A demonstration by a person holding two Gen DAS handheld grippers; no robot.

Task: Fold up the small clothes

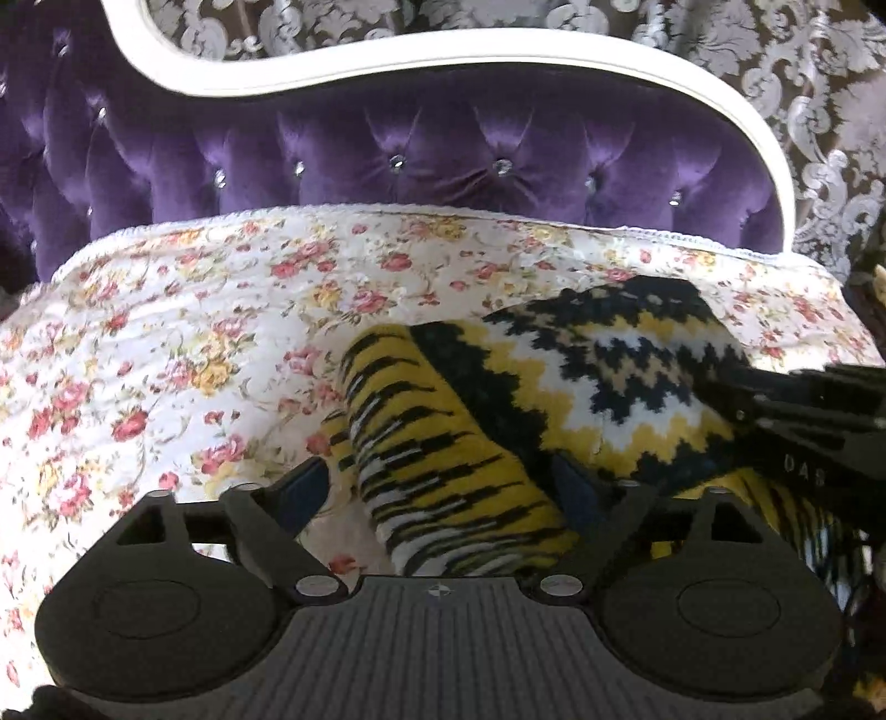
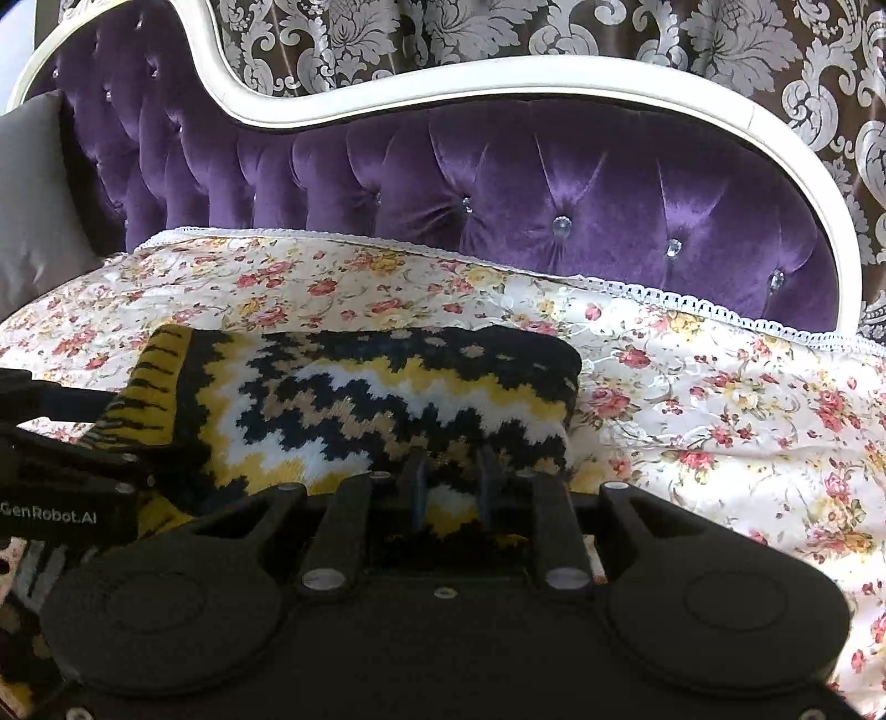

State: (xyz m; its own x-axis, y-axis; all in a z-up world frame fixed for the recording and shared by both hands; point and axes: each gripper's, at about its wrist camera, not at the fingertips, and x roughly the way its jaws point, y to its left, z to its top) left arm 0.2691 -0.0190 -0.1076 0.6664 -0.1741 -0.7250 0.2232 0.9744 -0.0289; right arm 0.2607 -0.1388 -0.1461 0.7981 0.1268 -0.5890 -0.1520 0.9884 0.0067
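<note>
A small knitted sweater (image 1: 559, 399) in yellow, black, white and beige zigzags lies on the floral bedspread (image 1: 183, 332); it also shows in the right wrist view (image 2: 354, 399). My left gripper (image 1: 443, 487) is open, its fingers either side of the striped yellow ribbed edge (image 1: 443, 498). My right gripper (image 2: 451, 476) is shut on the sweater's near edge; its body reaches in at the right of the left wrist view (image 1: 803, 421). The left gripper's body shows at the left of the right wrist view (image 2: 61, 471).
A purple tufted headboard (image 2: 554, 183) with a white frame stands behind the bedspread (image 2: 720, 399). A grey cushion (image 2: 33, 194) sits at the far left. Patterned wallpaper (image 2: 498, 33) is behind.
</note>
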